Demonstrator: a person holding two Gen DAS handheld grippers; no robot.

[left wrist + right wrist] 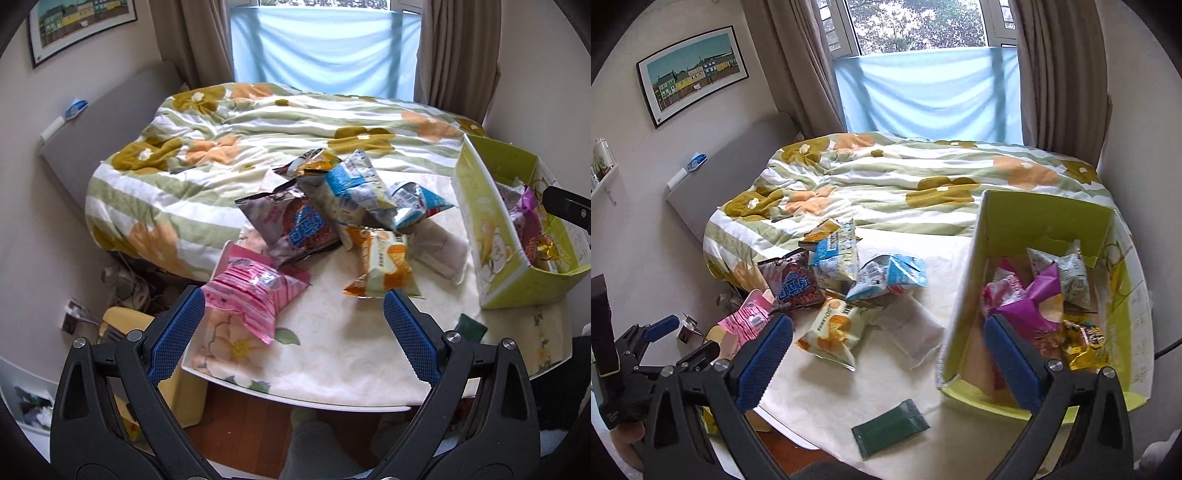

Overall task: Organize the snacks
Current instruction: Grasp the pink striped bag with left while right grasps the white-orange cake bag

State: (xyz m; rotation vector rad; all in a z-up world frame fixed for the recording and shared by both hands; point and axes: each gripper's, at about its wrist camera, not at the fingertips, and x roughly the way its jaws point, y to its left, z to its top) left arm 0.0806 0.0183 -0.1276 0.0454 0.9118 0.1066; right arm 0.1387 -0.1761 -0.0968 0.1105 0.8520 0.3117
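Note:
Several snack bags lie heaped mid-table: a pink bag [251,291] nearest, a dark red bag [295,225], an orange-white bag [384,266] and blue-white bags [354,192]. A green box [491,236] at the right holds more packets, among them a magenta one [1034,302]. A dark green sachet [890,428] lies near the table's front edge. My left gripper [293,317] hangs open over the front of the table, just short of the pink bag, nothing between its fingers. My right gripper [888,347] is open and empty, its right finger over the box's near corner.
The small table [332,369] has a cream floral cloth and butts against a bed with a flowered quilt [258,125]. A translucent wrapper [916,332] lies beside the box. Yellow items [122,321] and clutter sit on the floor at the left.

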